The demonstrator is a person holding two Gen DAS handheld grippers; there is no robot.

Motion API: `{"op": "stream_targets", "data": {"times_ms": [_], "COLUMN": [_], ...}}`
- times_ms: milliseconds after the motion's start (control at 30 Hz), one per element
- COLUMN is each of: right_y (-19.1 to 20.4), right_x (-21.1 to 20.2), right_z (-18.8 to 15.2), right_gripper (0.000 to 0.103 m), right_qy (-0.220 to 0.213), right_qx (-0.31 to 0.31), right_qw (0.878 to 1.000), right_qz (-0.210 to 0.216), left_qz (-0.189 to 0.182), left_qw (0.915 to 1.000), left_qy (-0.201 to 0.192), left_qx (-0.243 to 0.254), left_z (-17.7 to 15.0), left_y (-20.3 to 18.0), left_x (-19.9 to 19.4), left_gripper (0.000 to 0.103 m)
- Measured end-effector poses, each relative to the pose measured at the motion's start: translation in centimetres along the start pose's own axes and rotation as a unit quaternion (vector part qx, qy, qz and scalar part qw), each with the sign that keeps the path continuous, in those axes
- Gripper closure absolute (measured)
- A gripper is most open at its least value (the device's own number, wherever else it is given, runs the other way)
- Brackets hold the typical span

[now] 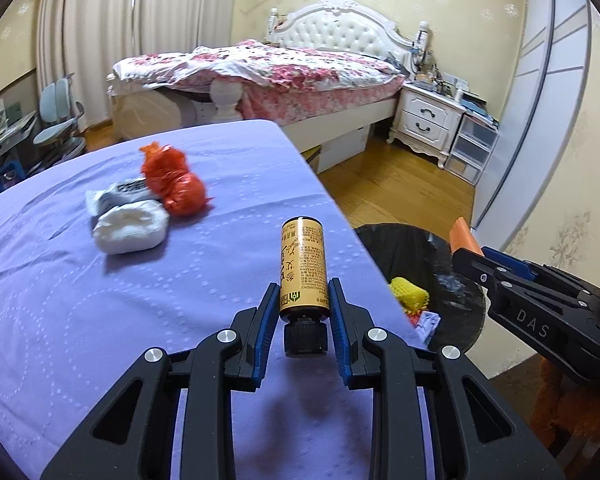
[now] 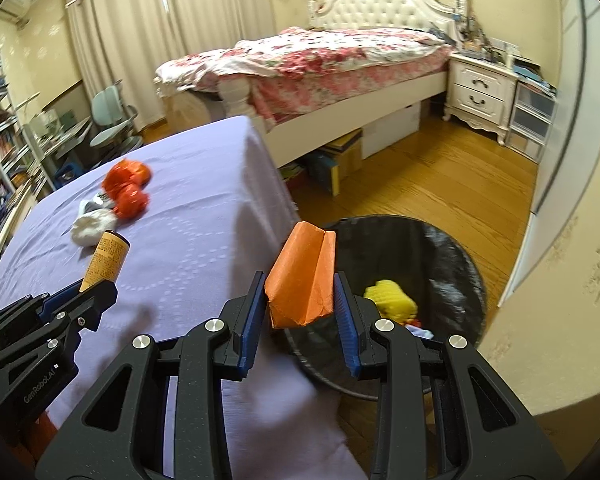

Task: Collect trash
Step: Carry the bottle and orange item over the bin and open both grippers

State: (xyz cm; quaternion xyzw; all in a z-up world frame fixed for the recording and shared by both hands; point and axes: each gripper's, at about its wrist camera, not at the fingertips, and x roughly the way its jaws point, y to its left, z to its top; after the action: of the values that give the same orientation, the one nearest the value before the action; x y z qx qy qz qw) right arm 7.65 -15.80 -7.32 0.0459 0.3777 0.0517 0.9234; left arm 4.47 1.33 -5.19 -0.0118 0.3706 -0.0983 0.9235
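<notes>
Looking along our left gripper (image 1: 303, 300), we see its jaws clamped on a small amber glass bottle with a yellow label and black screw cap (image 1: 303, 268), held above the lilac quilted tablecloth (image 1: 100, 320). Farther back on the cloth lie a crumpled red plastic bag (image 1: 174, 180) and white wadded socks (image 1: 130, 226), touching. At right, a black-lined round trash bin (image 1: 404, 248) holds a yellow foam net (image 1: 408, 292).

Through the right wrist camera, our right gripper (image 2: 300, 300) has its jaws pressed on a folded orange paper piece (image 2: 302, 280), just over the bin's near rim.
</notes>
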Motion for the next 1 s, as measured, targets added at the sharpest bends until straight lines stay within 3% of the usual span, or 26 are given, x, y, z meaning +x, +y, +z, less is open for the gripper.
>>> {"op": "stream_targets", "data": {"times_ms": [400, 1000], "right_y": [-4.6, -8.9], "right_x": [0.3, 2.4], "right_z": [0.5, 1.5], "right_gripper": [0.07, 0.07], "right_qy": [-0.006, 0.003], "right_qx": [0.025, 0.055], "right_qw": [1.0, 0.998], "right_qz": [-0.017, -0.019], "left_qz": [-0.024, -0.022], "left_qw": [0.9991, 0.9977], "left_qy": [0.009, 0.026], "left_qx": [0.034, 0.059], "left_z": [2.2, 4.3], "left_y": [-5.1, -9.1], "left_x": [3.1, 7.3], "left_gripper": [0.075, 0.075]}}
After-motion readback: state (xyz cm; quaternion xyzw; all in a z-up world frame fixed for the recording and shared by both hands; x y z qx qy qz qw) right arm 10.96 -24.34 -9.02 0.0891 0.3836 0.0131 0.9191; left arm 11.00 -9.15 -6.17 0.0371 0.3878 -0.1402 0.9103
